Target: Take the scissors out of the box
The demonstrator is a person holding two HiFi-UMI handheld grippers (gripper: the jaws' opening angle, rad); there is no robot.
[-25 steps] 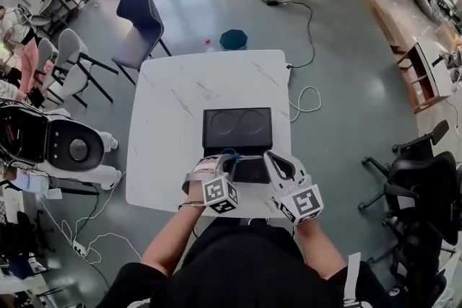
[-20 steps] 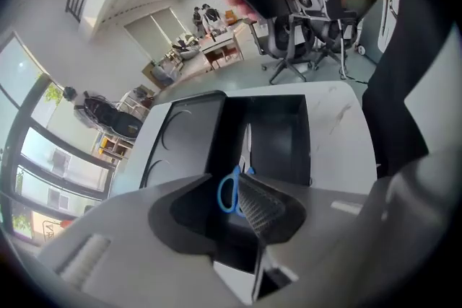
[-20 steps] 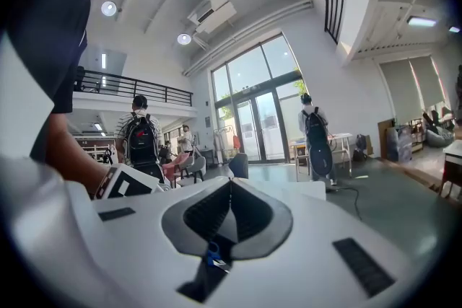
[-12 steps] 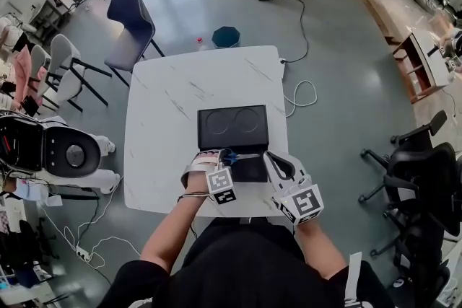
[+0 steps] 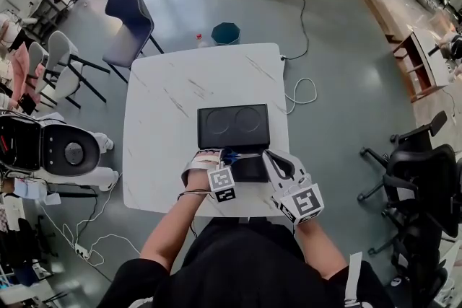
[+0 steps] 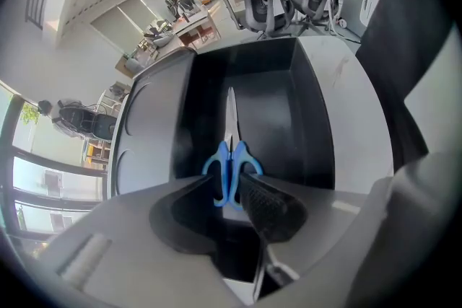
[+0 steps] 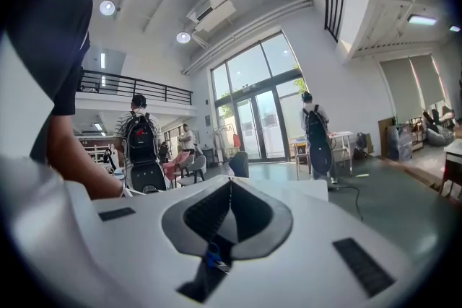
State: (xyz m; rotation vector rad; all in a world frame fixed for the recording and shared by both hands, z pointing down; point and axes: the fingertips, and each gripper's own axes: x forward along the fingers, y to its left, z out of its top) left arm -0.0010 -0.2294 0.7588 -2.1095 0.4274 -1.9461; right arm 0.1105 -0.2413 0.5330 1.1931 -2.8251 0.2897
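A black box lies open on the white table (image 5: 166,112), its lid (image 5: 233,126) folded back and its tray (image 5: 253,171) nearer me. Blue-handled scissors (image 5: 232,154) lie in the tray, blades pointing right. My left gripper (image 5: 220,162) points steeply down into the tray and is open. In the left gripper view the scissors' handles (image 6: 231,168) sit between the fingertips of the left gripper (image 6: 227,190), blades running away along the tray (image 6: 296,104). My right gripper (image 5: 276,161) rests level at the tray's right front corner, shut and empty (image 7: 229,207).
Grey chairs (image 5: 133,18) stand beyond the table's far left corner, with a blue bin (image 5: 226,32) behind its far edge. A cable (image 5: 302,90) trails on the floor at the right. Black office chairs (image 5: 415,169) stand to the right. People (image 7: 141,148) are in the room.
My left gripper has sunk into the tray, rolled a little, and opened its jaws over the scissors' handles. The right gripper has stayed where it was.
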